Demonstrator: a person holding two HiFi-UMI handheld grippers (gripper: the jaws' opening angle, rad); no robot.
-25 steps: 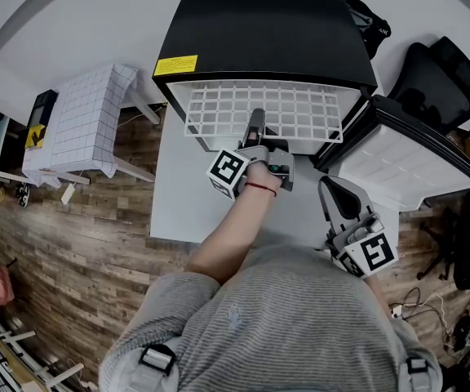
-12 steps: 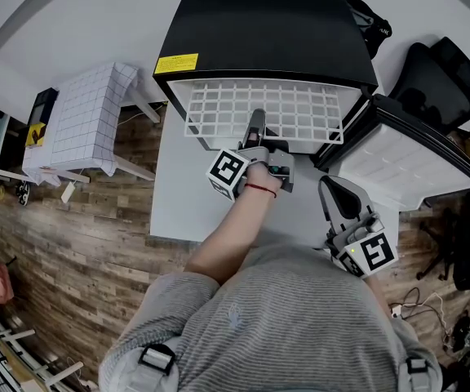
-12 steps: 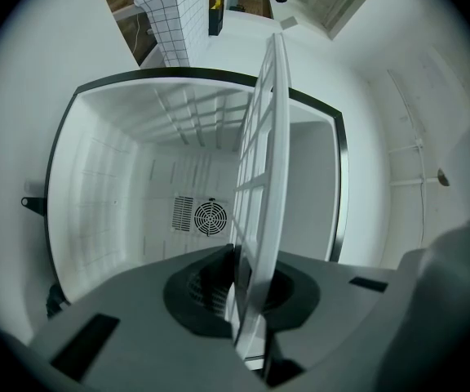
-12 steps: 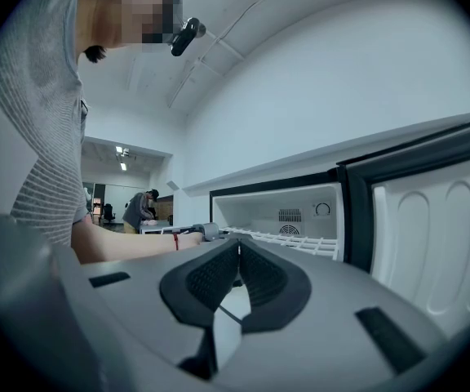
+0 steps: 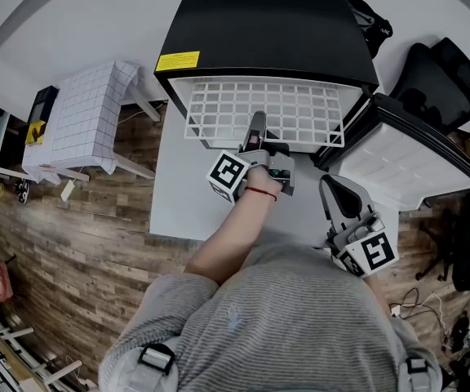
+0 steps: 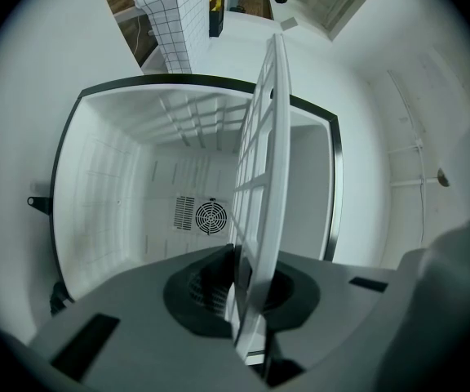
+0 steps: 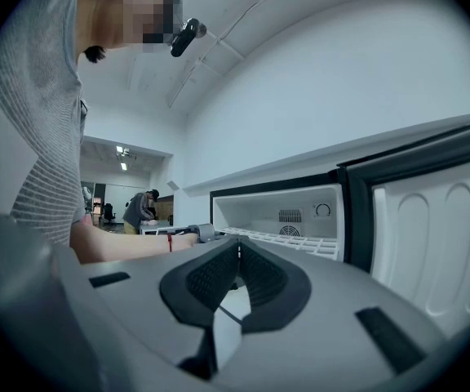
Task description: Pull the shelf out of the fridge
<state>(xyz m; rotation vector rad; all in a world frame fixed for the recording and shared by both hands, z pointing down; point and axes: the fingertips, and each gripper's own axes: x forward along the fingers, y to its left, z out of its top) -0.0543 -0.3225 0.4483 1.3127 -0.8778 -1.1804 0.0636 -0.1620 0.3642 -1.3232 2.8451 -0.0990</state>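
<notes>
A black mini fridge (image 5: 268,31) lies on a white table (image 5: 182,194), its door (image 5: 398,166) swung open to the right. The white wire shelf (image 5: 259,113) sticks partly out of the fridge's mouth. My left gripper (image 5: 256,129) is shut on the middle of the shelf's front edge. In the left gripper view the shelf (image 6: 263,162) runs edge-on from between the jaws of the left gripper (image 6: 239,288) into the white fridge interior (image 6: 137,186). My right gripper (image 5: 337,188) hangs at the lower right, shut on nothing; the right gripper (image 7: 237,251) faces the shelf (image 7: 288,239) and door (image 7: 431,235).
A small table with a checked cloth (image 5: 84,121) stands to the left on the wooden floor (image 5: 72,260). A black office chair (image 5: 439,76) is behind the open door. A person (image 7: 141,211) bends over a desk far off in the right gripper view.
The shelf has slid a little further out of the fridge with the left gripper on it. The right gripper has stayed where it was.
</notes>
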